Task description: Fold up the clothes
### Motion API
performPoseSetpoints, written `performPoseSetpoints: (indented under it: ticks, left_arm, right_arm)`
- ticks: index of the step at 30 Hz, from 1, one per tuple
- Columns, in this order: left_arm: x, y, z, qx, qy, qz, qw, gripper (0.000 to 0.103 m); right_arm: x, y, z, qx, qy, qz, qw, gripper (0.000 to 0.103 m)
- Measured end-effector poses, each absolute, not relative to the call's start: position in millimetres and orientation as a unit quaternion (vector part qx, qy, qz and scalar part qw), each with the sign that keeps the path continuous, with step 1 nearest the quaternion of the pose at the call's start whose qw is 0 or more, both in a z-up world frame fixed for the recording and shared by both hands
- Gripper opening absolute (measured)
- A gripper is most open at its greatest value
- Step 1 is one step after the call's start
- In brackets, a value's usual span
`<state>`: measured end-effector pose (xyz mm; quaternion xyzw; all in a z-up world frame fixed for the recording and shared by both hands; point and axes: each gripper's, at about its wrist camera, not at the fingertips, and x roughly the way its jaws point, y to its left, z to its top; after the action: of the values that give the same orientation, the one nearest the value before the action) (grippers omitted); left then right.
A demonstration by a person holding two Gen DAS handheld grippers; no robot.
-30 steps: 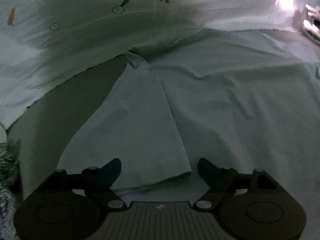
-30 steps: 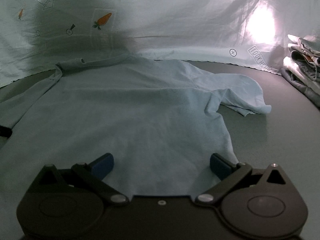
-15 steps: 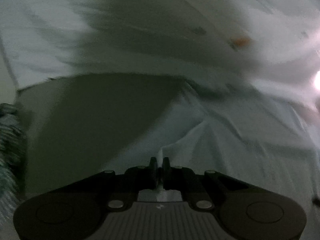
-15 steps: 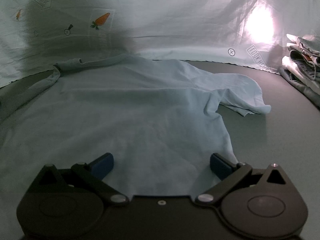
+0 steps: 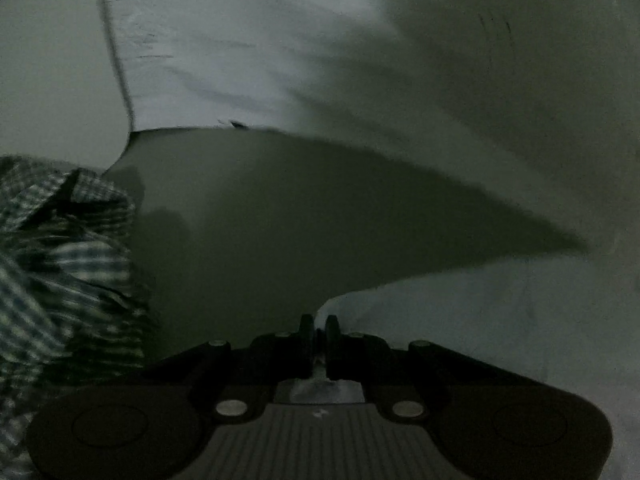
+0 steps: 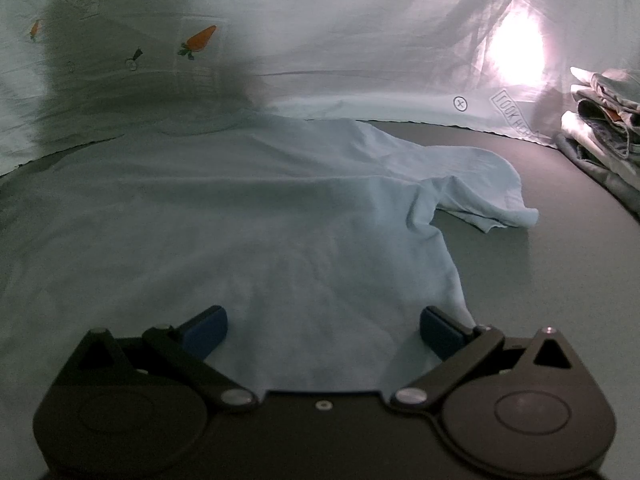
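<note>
On grey table (image 6: 540, 280): pale tee (image 6: 280, 220), L gripper (image 5: 319, 330) pinching its edge.

checked cloth (image 5: 60, 264) blurred and cut off at left, folded pile (image 6: 604, 128) cropped at right

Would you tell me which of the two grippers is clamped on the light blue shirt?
The left gripper: it pinches the light blue shirt's edge, while the right gripper is wide open above the cloth.

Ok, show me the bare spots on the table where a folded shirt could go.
Bare grey tabletop lies between the pale blue T-shirt's sleeve and the stack of folded clothes. Another patch sits beside the checked garment. The middle is covered.
</note>
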<state>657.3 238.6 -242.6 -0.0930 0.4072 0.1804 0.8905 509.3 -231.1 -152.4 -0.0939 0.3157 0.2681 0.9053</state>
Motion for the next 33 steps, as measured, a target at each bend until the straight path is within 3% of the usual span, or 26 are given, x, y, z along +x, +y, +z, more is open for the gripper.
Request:
performPoseSetpoints:
  ticks: [6, 9, 12, 15, 22, 26, 33]
  left_arm:
    - [648, 243, -243, -0.109, 0.413, 0.192, 0.883, 0.008]
    - [644, 253, -239, -0.121, 0.423, 0.209, 0.873, 0.017]
    - [636, 257, -228, -0.103, 0.419, 0.244, 0.868, 0.018]
    - [612, 263, -208, -0.114, 0.419, 0.225, 0.872, 0.026]
    - [501, 225, -187, -0.165, 0.420, 0.164, 0.877, 0.059]
    - [423, 187, -206, -0.198, 0.452, 0.112, 0.862, 0.061]
    - [327, 142, -221, -0.157, 0.487, 0.077, 0.856, 0.066]
  right_arm:
    - [509, -231, -152, -0.093, 0.316, 0.266, 0.906, 0.103]
    - [510, -231, -152, -0.093, 0.316, 0.266, 0.906, 0.103]
    - [510, -231, -152, -0.093, 0.316, 0.266, 0.906, 0.103]
    - [510, -232, -152, -0.093, 0.316, 0.266, 0.906, 0.103]
    - [511, -233, -151, -0.090, 0.320, 0.269, 0.904, 0.103]
    - [504, -240, -146, -0.094, 0.341, 0.278, 0.893, 0.103]
    - [459, -302, -141, -0.088, 0.363, 0.263, 0.890, 0.103]
